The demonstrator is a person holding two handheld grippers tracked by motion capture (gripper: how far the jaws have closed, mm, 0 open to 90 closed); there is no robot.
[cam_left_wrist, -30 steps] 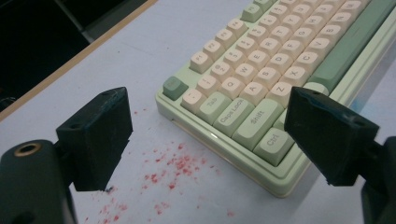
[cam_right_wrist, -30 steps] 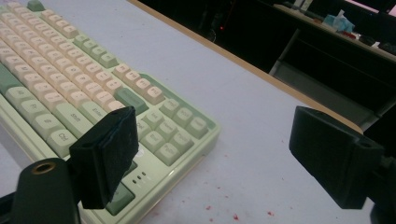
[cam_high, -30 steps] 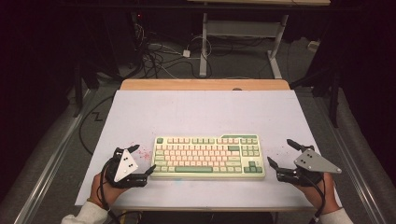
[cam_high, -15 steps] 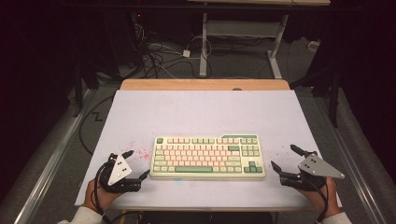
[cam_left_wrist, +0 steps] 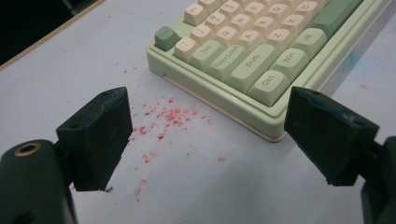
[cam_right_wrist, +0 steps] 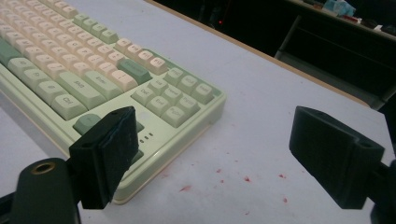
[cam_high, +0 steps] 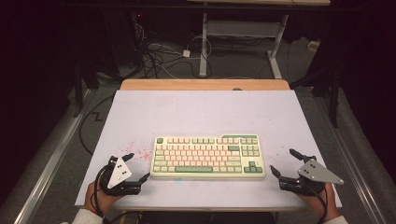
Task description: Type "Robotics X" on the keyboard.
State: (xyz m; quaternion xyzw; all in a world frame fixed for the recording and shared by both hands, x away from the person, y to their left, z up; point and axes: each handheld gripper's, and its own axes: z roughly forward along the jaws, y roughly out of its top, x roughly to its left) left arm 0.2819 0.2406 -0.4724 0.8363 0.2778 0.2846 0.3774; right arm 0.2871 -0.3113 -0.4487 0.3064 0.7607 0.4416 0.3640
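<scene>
Both grippers, left (cam_high: 131, 167) and right (cam_high: 285, 161), are drawn back toward six o'clock, jaws spread empty, flanking the keyboard (cam_high: 207, 156), seemingly readied.

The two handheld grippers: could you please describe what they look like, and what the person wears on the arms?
Each is black with two chunky, wedge-shaped black jaws. The left gripper and the right gripper each carry a grey three-cornered plate dotted with small holes, and a black cable trails back from each. A brass-coloured ring sits in the body near one jaw. White sleeve cuffs show at the wrists.
</scene>
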